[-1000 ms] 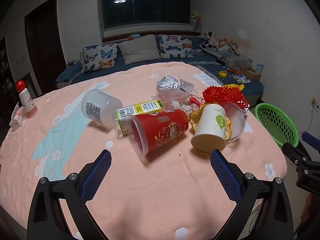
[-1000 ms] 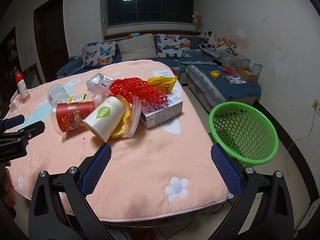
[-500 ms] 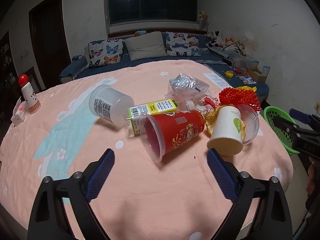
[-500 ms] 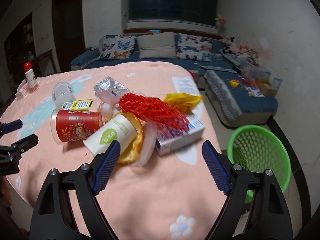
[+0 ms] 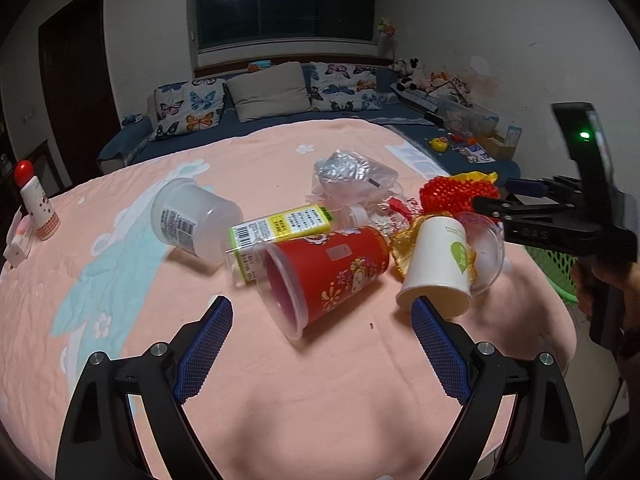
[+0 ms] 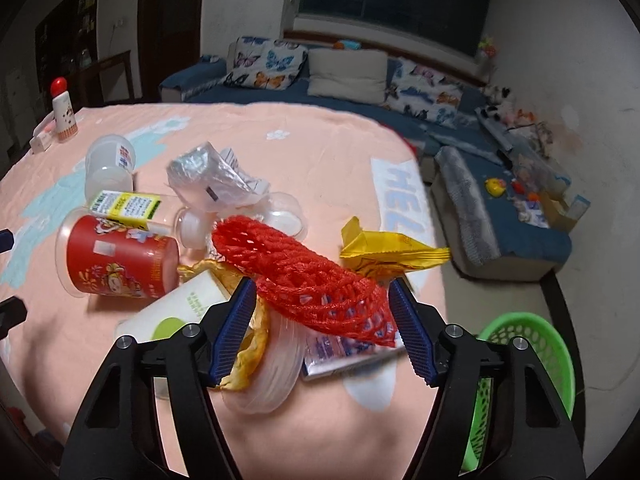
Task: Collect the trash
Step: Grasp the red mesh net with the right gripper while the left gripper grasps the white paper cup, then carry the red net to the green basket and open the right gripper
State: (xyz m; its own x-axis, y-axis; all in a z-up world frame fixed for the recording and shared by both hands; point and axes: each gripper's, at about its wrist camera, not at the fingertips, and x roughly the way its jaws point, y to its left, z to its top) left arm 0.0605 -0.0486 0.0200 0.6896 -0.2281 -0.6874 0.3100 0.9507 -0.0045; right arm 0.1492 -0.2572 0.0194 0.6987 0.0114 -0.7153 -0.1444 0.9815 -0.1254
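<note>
Right gripper [image 6: 322,320]: jaws closing, red foam net [image 6: 308,276] sits between the pads. Pads flank the net's near end; can't confirm they press on it yet, a gap shows on the right side. Nothing gripped.

Left gripper [image 5: 320,344]: fingers spread wide, nothing between them, hovering over bare pink blanket [image 5: 320,408]. Red printed cup [image 5: 332,272] lies on its side at 12 o'clock from those tips, mouth toward me.

Trash pile, right wrist view, clock positions from the net:
- white paper cup [image 6: 176,312] with green logo at 8 o'clock, on its side, touching an orange-yellow wrapper [image 6: 250,344]
- clear plastic lid [image 6: 272,372] at 6 o'clock, under the wrapper edge
- flat printed box [image 6: 344,354] just below the net, net resting on it
- yellow snack bag [image 6: 392,252] at 2 o'clock, touching the net
- crumpled silver bag [image 6: 212,180] at 11 o'clock
- yellow-label bottle [image 6: 128,208] at 10 o'clock, lying against the red cup
- clear tub [image 6: 108,160] beyond it, on its side

Green basket [image 6: 524,360] is off the bed edge at 4 o'clock from the net, on the floor, well apart from the pile.

In the left wrist view my right gripper comes in from 3 o'clock, tips at the net.
</note>
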